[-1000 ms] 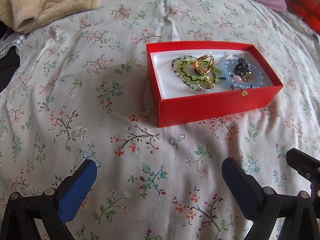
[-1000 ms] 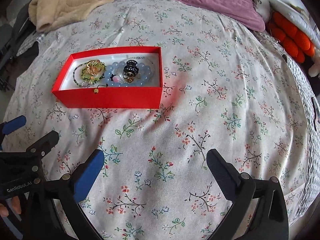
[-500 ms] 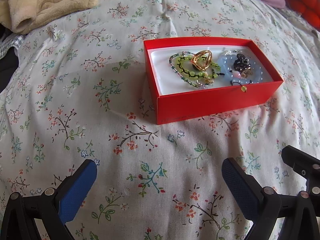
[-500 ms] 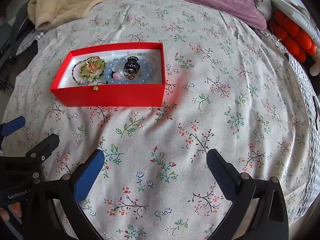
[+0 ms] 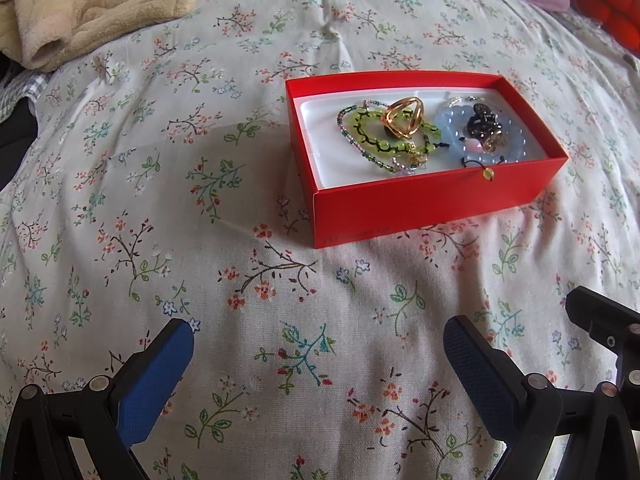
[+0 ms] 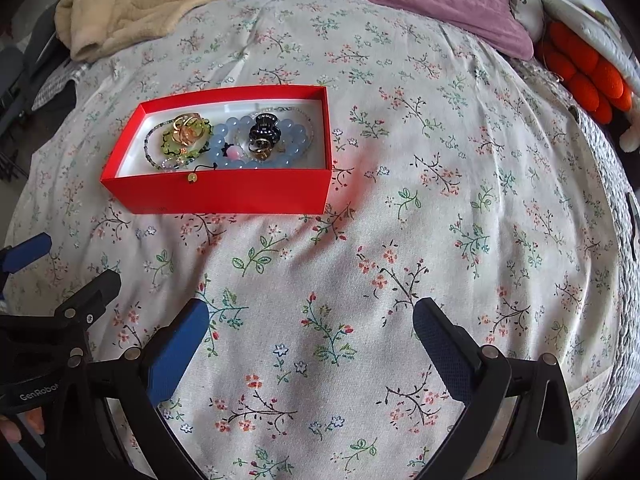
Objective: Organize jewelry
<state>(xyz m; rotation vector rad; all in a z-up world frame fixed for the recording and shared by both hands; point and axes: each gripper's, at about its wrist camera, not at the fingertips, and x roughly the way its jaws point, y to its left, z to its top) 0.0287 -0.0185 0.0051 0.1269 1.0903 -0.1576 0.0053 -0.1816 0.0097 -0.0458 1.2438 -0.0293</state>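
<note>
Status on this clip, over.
Left gripper open, empty. Right gripper open, empty. Jewelry sits in the red box on the bed. Path clear.

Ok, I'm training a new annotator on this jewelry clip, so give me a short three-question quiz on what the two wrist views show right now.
1. True or false: the left gripper and the right gripper are both open and hold nothing.
2. Multiple choice: where does the gold ring lie? A) on the floral bedspread B) inside the red box, on the green bead bracelet C) between a gripper's fingers
3. Fill in: the small yellow bead on a dark cord hangs over the box's ____ wall, the one facing the grippers.

Key
1. True
2. B
3. Front
</note>
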